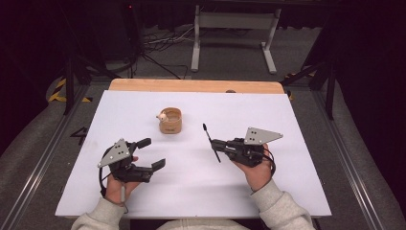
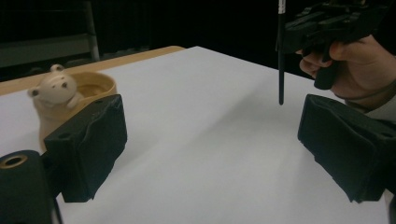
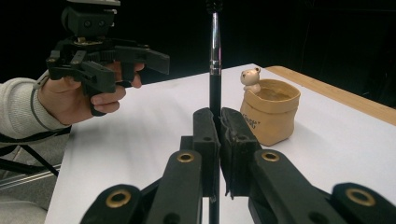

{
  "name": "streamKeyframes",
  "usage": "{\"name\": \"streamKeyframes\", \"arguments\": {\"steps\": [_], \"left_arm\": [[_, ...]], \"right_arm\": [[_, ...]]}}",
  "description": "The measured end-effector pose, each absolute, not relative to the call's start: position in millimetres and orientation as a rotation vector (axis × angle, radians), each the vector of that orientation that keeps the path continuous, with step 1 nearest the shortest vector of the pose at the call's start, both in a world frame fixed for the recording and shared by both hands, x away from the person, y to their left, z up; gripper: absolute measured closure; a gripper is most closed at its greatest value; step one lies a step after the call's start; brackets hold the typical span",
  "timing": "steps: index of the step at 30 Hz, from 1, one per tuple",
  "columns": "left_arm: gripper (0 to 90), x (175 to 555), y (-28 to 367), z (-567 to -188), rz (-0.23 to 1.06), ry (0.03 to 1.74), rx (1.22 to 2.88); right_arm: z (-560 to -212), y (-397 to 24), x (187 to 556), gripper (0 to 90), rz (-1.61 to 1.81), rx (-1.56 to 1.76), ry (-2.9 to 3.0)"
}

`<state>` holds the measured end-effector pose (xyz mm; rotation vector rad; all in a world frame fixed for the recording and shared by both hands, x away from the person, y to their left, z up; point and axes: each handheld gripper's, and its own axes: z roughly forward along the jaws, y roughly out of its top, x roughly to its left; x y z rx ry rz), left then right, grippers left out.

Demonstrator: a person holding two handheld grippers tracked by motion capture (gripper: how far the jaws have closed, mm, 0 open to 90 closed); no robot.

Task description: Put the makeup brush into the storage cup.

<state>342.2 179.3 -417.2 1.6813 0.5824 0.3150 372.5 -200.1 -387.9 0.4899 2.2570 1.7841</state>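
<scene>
Pinching black brush (image 1: pixel 211 142) mid-shaft between right gripper (image 1: pixel 218 143) jaws; long axis slanting toward table (image 1: pixel 143 201) far edge, bristle tip foremost. Left gripper (image 1: pixel 154 154) spread, empty.

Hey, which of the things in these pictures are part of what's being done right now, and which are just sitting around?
In the job:
- black brush, clamped in the right gripper
- tan cup with the bear figure
- left gripper, fingers apart, holding nothing

Just there:
- white table cover
- wooden table edge
- metal stand on the floor behind
</scene>
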Motion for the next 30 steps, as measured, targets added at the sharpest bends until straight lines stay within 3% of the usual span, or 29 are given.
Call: {"name": "streamKeyframes", "arguments": {"steps": [30], "left_arm": [[9.5,355,125,-382,0.239,0.43,1.7]], "right_arm": [[-392,-177,366,85.6,1.816,0.426,2.278]]}}
